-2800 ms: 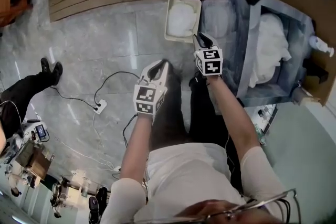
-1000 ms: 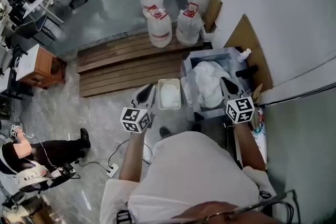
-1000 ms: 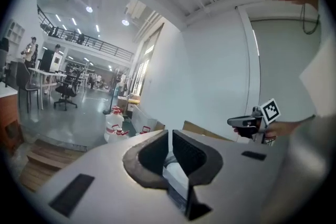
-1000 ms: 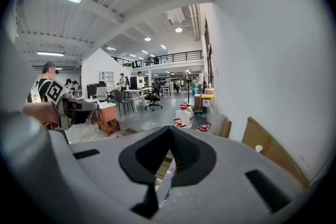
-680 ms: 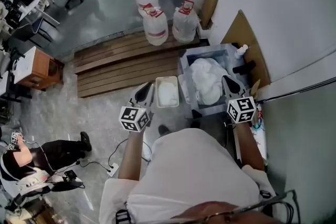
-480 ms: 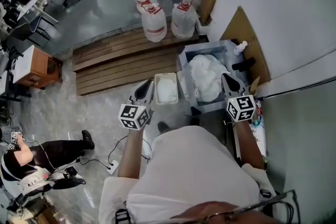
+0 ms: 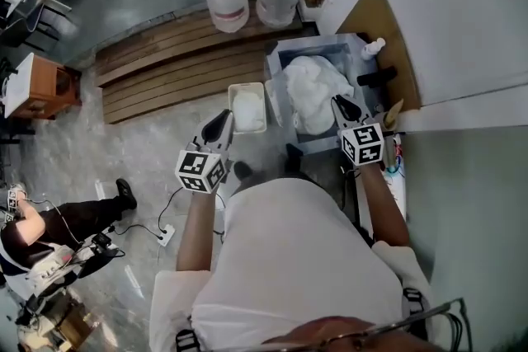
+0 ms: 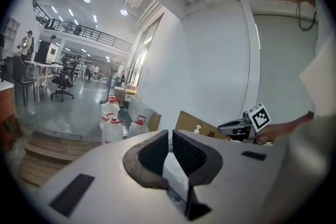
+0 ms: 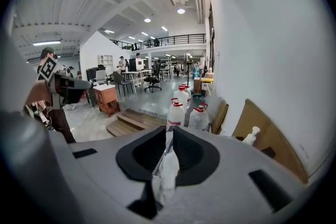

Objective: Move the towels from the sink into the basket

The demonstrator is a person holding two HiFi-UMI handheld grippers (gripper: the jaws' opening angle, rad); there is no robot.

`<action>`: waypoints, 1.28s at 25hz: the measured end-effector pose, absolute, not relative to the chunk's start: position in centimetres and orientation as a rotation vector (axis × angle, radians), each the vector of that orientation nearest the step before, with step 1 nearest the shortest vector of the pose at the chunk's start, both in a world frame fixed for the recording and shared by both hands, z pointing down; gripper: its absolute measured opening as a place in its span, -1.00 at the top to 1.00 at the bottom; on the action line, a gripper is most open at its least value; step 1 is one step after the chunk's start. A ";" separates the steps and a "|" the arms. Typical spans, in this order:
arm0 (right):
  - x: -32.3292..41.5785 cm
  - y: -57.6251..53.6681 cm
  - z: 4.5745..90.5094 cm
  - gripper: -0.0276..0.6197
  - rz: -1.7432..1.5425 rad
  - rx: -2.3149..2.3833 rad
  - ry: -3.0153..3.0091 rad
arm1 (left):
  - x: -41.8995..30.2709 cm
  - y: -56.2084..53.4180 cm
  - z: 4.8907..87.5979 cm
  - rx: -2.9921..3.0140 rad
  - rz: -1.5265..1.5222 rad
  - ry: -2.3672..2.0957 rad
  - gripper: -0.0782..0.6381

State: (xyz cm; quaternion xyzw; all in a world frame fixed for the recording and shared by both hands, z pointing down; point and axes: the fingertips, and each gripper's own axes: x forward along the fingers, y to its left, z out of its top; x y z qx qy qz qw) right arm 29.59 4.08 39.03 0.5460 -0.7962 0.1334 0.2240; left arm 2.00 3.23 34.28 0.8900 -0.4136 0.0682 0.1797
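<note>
A heap of white towels (image 7: 309,91) fills the grey sink (image 7: 279,55) against the wall. Left of the sink, on the floor, stands the white basket (image 7: 233,89) with a white towel (image 7: 247,110) in it. My right gripper (image 7: 338,103) hovers over the sink's front right corner, beside the heap and clear of it. Its jaws have just been opening and stand a narrow gap apart with nothing between them (image 9: 169,131). My left gripper (image 7: 223,119) hangs just in front of the basket, its jaws (image 8: 170,134) together and empty.
Large water bottles (image 7: 227,0) stand on a wooden platform (image 7: 165,66) beyond the basket. A soap bottle (image 7: 373,49) and cardboard (image 7: 388,33) are at the sink's far right, against the wall. A person (image 7: 49,235) sits on the floor at left, near a power strip (image 7: 165,233).
My right gripper has swung from beside the basket to the sink's front right corner and sunk a little. The left gripper has dropped slightly in front of the basket. The head view has shifted.
</note>
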 end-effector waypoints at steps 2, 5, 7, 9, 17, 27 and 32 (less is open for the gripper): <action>29.6 3.5 41.8 0.76 0.391 1.452 -2.171 | 2.5 3.2 35.6 2.494 0.216 -1.158 0.71; 29.6 2.7 46.7 0.69 0.448 1.356 -2.123 | 3.5 3.3 37.7 2.457 0.247 -1.142 0.71; 29.4 2.6 50.4 0.61 0.490 1.277 -2.093 | 4.3 3.6 39.1 2.433 0.266 -1.135 0.71; 29.2 2.5 54.0 0.54 0.511 1.198 -2.067 | 5.0 3.9 40.5 2.412 0.291 -1.131 0.71; 28.9 1.1 65.9 0.25 0.586 0.981 -1.963 | 6.6 4.0 45.3 2.328 0.370 -1.110 0.71; 28.8 0.6 76.2 0.04 0.616 0.863 -1.830 | 7.1 4.9 51.4 2.223 0.423 -1.107 0.71; 29.0 0.7 77.2 0.55 0.581 0.880 -1.781 | 6.3 5.7 53.2 2.186 0.448 -1.102 0.71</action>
